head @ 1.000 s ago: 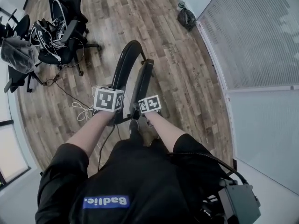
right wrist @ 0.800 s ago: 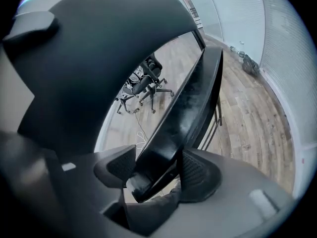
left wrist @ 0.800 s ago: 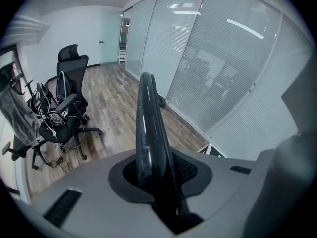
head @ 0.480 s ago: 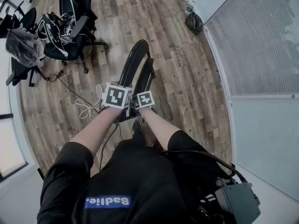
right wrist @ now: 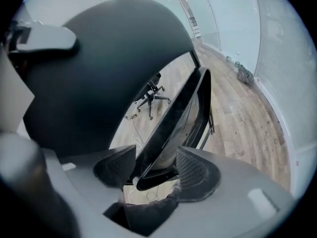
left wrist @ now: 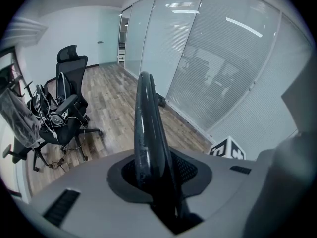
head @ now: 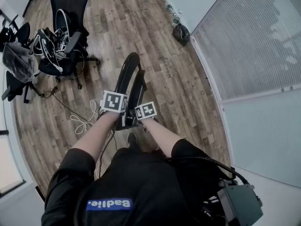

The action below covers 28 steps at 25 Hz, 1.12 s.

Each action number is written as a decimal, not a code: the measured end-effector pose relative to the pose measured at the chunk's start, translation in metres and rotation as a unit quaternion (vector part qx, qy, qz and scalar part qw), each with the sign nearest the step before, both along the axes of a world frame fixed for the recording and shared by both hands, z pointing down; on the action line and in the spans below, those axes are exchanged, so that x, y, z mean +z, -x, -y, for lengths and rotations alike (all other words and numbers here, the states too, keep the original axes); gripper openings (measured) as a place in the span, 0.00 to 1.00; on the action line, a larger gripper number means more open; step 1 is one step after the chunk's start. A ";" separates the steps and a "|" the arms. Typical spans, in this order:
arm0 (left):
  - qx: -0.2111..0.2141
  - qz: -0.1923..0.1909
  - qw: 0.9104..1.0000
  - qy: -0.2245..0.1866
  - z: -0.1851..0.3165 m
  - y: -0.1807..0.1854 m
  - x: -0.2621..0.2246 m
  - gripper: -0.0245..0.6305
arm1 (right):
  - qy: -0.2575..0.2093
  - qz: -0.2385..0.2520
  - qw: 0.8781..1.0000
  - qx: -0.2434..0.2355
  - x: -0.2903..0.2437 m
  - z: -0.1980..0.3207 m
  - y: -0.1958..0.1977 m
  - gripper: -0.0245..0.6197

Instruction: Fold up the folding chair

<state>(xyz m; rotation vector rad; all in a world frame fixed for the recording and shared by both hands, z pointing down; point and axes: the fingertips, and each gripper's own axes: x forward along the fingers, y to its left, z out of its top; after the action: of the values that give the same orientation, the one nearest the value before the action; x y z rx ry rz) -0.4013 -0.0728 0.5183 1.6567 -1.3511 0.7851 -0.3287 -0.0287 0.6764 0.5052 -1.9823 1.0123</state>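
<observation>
The black folding chair [head: 128, 72] stands on the wood floor in front of me, its seat [head: 139, 89] swung up close against the curved back frame. My left gripper [head: 117, 109] is shut on the frame's tube [left wrist: 145, 118], which runs up between its jaws in the left gripper view [left wrist: 159, 176]. Just right of it, my right gripper [head: 137, 117] holds the seat's near edge. In the right gripper view the seat panel [right wrist: 184, 108] passes between both pads of that gripper [right wrist: 156, 168]. The chair's feet are hidden behind my arms.
An office chair [head: 64, 44] draped with cables stands at the far left, also in the left gripper view as the office chair [left wrist: 65, 110]. A white cable [head: 83, 122] lies on the floor. A dark bag [head: 181, 33] sits by the glass wall with blinds [head: 256, 41] on the right.
The seat has swung closer to the back frame. My right gripper has moved up and toward the left one; the left gripper keeps its hold on the tube.
</observation>
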 end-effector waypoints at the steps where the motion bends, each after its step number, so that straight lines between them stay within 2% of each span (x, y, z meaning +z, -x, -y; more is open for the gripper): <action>1: 0.002 0.003 1.000 -0.001 -0.002 0.002 0.000 0.17 | -0.011 0.007 1.000 0.001 -0.010 0.000 -0.007 0.42; 6: 0.010 0.026 1.000 -0.003 -0.004 0.009 0.000 0.17 | -0.072 0.037 0.996 0.022 -0.065 0.002 -0.059 0.41; 9: 0.012 0.031 0.999 -0.001 -0.003 0.003 -0.001 0.17 | -0.122 0.066 0.990 0.032 -0.103 -0.001 -0.104 0.34; 11: 0.012 0.036 0.999 0.000 -0.004 0.004 -0.003 0.17 | -0.159 0.081 0.984 0.031 -0.130 -0.006 -0.132 0.25; 15: 0.010 0.042 0.999 0.000 -0.002 -0.006 -0.004 0.17 | -0.230 0.082 0.969 0.045 -0.173 -0.006 -0.199 0.10; 18: 0.008 0.046 0.999 0.002 -0.003 -0.020 -0.003 0.17 | -0.270 0.089 0.956 0.075 -0.205 -0.007 -0.248 0.04; 23: 0.011 0.066 0.998 0.004 -0.001 -0.026 -0.007 0.17 | -0.337 0.106 0.930 0.104 -0.254 -0.016 -0.296 0.04; 28: 0.009 0.074 0.997 0.009 -0.004 -0.038 -0.009 0.17 | -0.374 0.134 0.908 0.131 -0.289 -0.030 -0.335 0.04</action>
<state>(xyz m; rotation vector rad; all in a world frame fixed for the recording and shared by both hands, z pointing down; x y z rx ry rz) -0.3635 -0.0692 0.5093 1.6260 -1.4281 0.9423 0.0065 0.0017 0.3878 1.1185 -2.5858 0.4384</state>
